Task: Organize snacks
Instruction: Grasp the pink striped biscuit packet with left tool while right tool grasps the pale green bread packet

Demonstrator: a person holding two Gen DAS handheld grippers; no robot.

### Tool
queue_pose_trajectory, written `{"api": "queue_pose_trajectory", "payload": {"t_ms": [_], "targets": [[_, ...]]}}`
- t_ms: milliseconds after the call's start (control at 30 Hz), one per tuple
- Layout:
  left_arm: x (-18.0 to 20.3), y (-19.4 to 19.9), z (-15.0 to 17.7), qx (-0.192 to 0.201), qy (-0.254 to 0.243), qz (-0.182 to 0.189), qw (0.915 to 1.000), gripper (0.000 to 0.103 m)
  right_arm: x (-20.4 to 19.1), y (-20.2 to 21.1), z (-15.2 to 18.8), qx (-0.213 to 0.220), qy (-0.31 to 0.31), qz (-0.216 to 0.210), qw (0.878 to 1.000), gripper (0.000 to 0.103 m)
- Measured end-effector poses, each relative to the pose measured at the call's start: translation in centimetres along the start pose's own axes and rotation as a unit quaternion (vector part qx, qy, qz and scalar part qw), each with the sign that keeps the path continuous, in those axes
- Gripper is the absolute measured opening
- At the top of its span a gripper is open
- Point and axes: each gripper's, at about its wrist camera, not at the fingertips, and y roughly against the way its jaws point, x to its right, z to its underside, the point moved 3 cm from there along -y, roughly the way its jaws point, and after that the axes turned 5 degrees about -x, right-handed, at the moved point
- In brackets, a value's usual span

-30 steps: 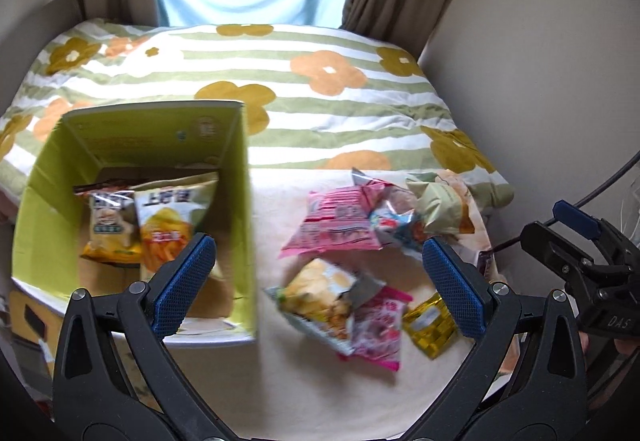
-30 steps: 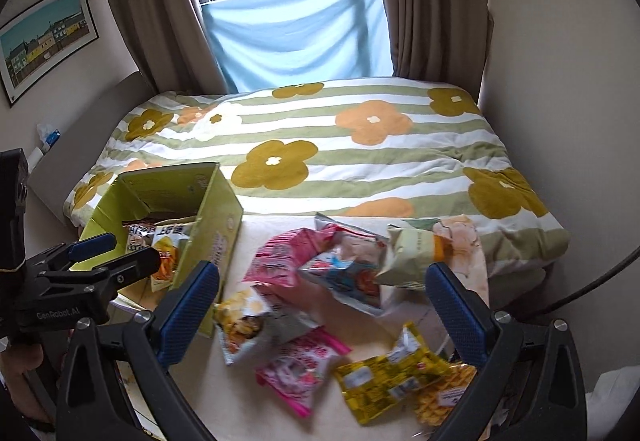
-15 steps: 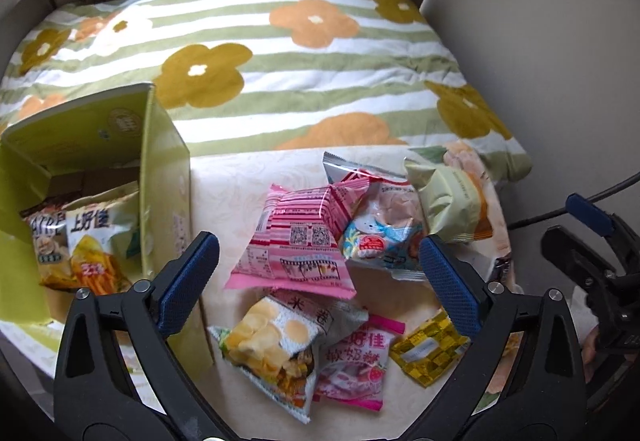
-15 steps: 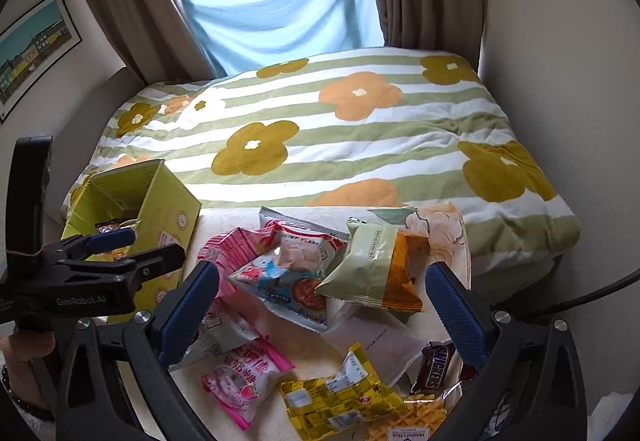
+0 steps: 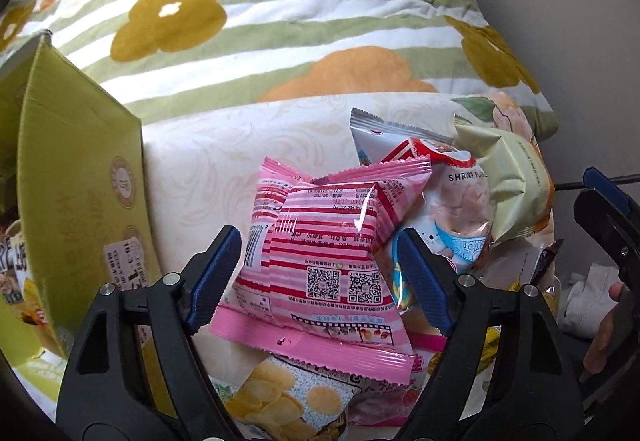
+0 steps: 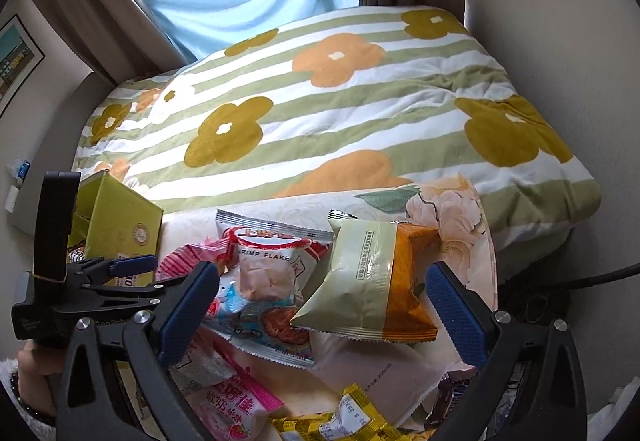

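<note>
The green cardboard box [image 5: 80, 177] holds chip bags at the left. The left tool [image 5: 320, 273] straddles the pink striped snack packet [image 5: 320, 253], jaws apart. Only the right view shows the right tool [image 6: 324, 305] gaping over the green-and-orange pouch [image 6: 368, 285].

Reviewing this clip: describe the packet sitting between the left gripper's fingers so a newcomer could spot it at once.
Start at the green cardboard box on the left; the snack pile lies just to its right on the cream cloth. The pink striped packet is nearest the box, framed by the open left gripper. Unlike its neighbours, it shows two QR codes.
</note>
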Motion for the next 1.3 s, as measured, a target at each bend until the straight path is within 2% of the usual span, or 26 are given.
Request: {"api": "queue_pose_trajectory", "payload": {"t_ms": [200, 367, 600, 933, 1033, 1067, 1100, 1300], "targets": [[-1.0, -1.3, -0.1, -0.022, 0.021, 0.028, 0.9991, 0.075, 1.1, -1.7, -0.3, -0.018, -0.017, 0.009, 1.0, 0.103], [-1.0, -1.7, -0.1, -0.03, 0.021, 0.034, 0.9988, 0.067, 2.1, -3.2, -0.3, -0.038, -0.037, 0.019, 0.998, 0.103], [-0.9, -1.4, 0.1, -0.022, 0.015, 0.031, 0.9992, 0.062, 2.7, -4.4, -0.5, -0.053, -0.044, 0.033, 0.997, 0.103], [-0.8, -0.3, 0.1, -0.007, 0.022, 0.042, 0.9989, 0.061, 3.3, -6.6, -0.8, -0.07, -0.045, 0.065, 0.994, 0.102], [-0.8, 0.1, 0.0, -0.001, 0.021, 0.041, 0.9989, 0.061, 3.4, -7.5, -0.6, -0.079, -0.044, 0.069, 0.994, 0.092], [-0.7, 0.2, -0.1, 0.001, 0.022, 0.04, 0.999, 0.061, 3.4, -7.8, -0.4, -0.082, -0.043, 0.068, 0.993, 0.079], [-0.7, 0.3, -0.1, 0.003, 0.022, 0.041, 0.9989, 0.061, 3.3, -8.0, -0.3, -0.085, -0.042, 0.067, 0.993, 0.072], [-0.6, 1.5, -0.1, 0.018, 0.025, 0.04, 0.9987, 0.061, 2.9, -7.1, 0.0, -0.07, -0.033, 0.069, 0.995, 0.061]]}}
